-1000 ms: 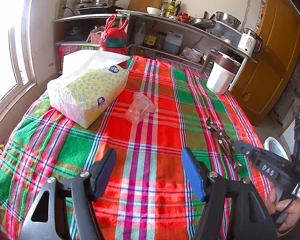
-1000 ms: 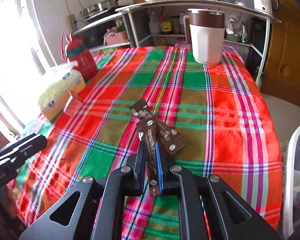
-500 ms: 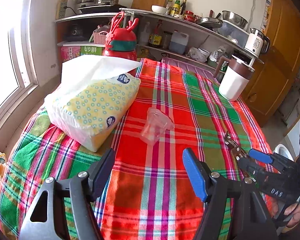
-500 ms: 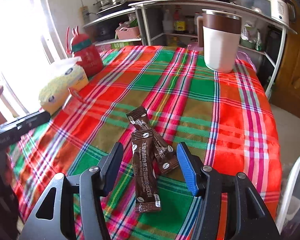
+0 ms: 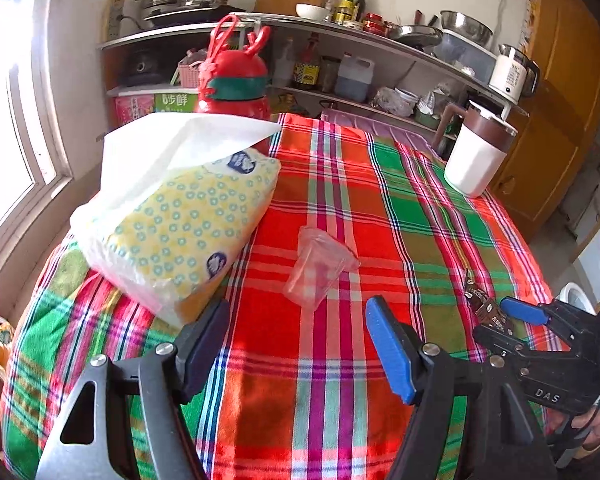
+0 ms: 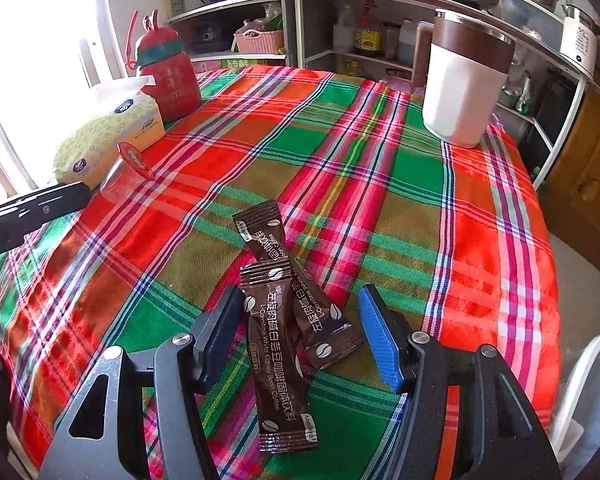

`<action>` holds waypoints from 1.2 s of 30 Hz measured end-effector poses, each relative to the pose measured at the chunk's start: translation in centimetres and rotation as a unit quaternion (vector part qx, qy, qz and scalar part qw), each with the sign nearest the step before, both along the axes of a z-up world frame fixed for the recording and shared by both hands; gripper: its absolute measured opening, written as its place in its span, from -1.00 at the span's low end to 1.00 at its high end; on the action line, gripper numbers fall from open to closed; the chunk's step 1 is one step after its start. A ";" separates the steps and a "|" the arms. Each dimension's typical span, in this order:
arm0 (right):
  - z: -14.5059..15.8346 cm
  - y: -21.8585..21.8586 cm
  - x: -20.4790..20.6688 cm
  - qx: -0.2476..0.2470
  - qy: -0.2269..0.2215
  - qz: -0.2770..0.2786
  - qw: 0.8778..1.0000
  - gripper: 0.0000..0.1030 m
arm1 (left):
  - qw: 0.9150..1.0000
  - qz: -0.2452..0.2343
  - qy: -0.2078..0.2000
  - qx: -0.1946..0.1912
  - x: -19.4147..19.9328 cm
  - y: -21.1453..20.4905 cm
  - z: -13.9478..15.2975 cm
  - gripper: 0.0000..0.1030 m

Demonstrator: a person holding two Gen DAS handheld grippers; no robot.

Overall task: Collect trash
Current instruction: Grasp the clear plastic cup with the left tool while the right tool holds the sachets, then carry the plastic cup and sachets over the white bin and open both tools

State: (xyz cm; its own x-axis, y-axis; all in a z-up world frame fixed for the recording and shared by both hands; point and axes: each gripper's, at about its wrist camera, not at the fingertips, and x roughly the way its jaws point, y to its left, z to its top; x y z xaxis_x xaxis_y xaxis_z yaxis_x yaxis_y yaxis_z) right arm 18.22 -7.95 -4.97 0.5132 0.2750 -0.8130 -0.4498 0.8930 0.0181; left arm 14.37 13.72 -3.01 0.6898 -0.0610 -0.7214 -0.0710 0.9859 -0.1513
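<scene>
A clear plastic cup [image 5: 318,266] lies on its side on the plaid tablecloth, just ahead of my open, empty left gripper [image 5: 298,344]. It also shows in the right wrist view [image 6: 128,172], with a red label. Two brown coffee sachets [image 6: 280,344] lie crossed on the cloth between the jaws of my open right gripper [image 6: 300,334]; neither is held. In the left wrist view the sachets [image 5: 486,306] show at the right, beside the right gripper [image 5: 508,322].
A yellow tissue pack [image 5: 176,224] sits left of the cup, with a red bottle [image 5: 232,80] behind it. A white and brown jug [image 5: 478,150] stands at the far right. A white bin [image 6: 592,396] stands off the table's right edge. Kitchen shelves line the wall.
My right gripper has opened and let go of the sachet, which now lies on the cloth between the jaws. My left gripper has moved forward toward the plastic cup.
</scene>
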 end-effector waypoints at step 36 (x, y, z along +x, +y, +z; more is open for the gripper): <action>0.3 -0.4 -0.9 0.020 -0.005 -0.016 1.000 -0.54 | 0.999 -0.034 0.019 0.021 3.1 -1.8 -1.2 -0.43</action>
